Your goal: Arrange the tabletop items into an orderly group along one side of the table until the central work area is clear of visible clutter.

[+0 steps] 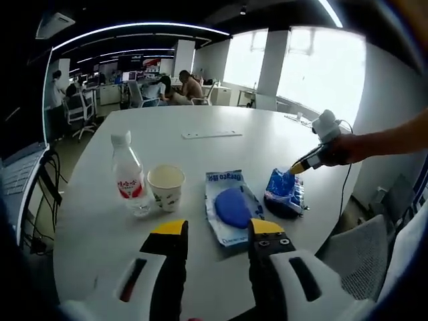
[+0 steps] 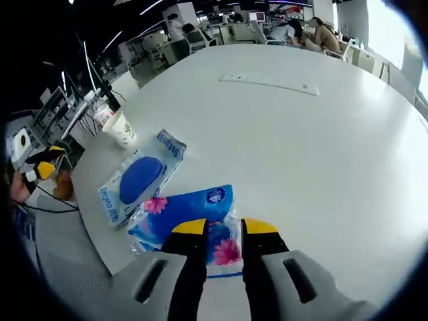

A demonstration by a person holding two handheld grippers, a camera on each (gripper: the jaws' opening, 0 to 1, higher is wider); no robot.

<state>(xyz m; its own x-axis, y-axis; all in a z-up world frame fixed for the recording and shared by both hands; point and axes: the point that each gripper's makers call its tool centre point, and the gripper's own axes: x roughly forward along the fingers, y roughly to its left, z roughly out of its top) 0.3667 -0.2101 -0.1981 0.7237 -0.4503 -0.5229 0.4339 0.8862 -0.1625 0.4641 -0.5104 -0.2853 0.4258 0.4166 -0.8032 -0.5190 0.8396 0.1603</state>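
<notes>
Blue flowered tissue pack [image 2: 190, 217] at table edge, my right gripper [image 2: 217, 231] over it, jaws slightly parted, grip on pack unclear; blue wipes pouch [image 2: 137, 177] just beside, then paper cup [image 2: 122, 127], water bottle [image 1: 129, 175]; my left gripper [image 1: 217, 231] jaws apart, empty, above white table [image 1: 200, 154]

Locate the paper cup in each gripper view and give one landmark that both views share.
Left gripper view: the paper cup stands left of centre, just right of the water bottle, above the left jaw.
Right gripper view: the paper cup sits at upper left, near the table edge.
Shared landmark: the wipes pack with the blue oval lid.
</notes>
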